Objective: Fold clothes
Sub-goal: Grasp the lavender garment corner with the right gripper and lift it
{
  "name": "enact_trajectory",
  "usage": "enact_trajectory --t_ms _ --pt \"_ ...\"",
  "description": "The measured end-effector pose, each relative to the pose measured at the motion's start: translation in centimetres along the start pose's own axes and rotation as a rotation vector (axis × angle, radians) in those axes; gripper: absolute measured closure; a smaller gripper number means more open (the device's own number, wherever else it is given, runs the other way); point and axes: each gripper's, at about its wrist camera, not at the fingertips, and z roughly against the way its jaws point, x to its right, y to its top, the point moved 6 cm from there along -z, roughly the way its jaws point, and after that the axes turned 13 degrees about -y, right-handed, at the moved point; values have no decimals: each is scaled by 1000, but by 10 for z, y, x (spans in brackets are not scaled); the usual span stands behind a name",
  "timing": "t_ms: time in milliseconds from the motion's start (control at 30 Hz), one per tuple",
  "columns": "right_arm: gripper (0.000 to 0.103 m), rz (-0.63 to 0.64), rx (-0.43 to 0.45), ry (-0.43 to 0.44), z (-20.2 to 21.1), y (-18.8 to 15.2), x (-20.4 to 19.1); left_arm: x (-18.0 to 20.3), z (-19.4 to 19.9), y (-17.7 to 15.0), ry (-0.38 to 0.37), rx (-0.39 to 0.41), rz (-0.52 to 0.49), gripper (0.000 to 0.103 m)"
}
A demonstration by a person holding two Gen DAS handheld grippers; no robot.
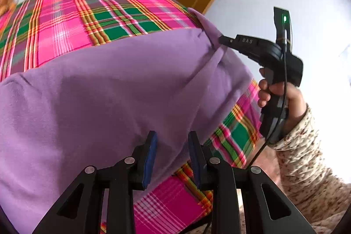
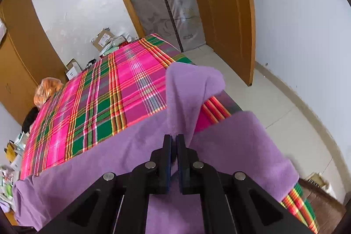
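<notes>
A white-walled room with a wooden door (image 2: 226, 12) frames a bed covered by a pink and green plaid sheet (image 2: 92, 102). Across its near edge lies the purple garment (image 1: 105, 98), its long axis running from nine toward three o'clock in both wrist views. The right gripper (image 2: 174, 139) has its jaws together, clamped on a raised fold of that cloth which stands up toward twelve o'clock from its tips. In the left view that gripper pinches the cloth near two o'clock, a hand (image 1: 283, 100) on its handle. The left gripper (image 1: 172, 142) hangs over the garment's near hem with its jaws apart and nothing between them. The right hand is judged nearer to the fold. The garment's far left end and its underside are hidden, so its type cannot be told.
</notes>
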Motion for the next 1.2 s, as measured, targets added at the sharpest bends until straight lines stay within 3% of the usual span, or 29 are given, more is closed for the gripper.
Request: enact_trajectory --t_ms 100,133,233,433,733,867,1200 --pt "98 -22 -9 15 0 -5 5 7 -9 -3 17 -19 -24 72" --pt "98 -27 -10 22 1 -6 8 10 -12 -4 43 -22 -40 67" --pt "98 -32 -9 35 3 -8 11 14 -18 -4 108 -14 -83 66" --pt "98 -34 -2 59 6 -8 13 26 -33 -2 138 -33 -143 65" --pt "98 -70 6 96 11 -8 19 15 -49 13 156 -30 -85 65" --pt "98 -94 12 122 14 -5 20 21 -55 16 158 -38 -114 65" --pt "99 -99 83 156 38 6 15 25 -67 22 308 -44 -200 65"
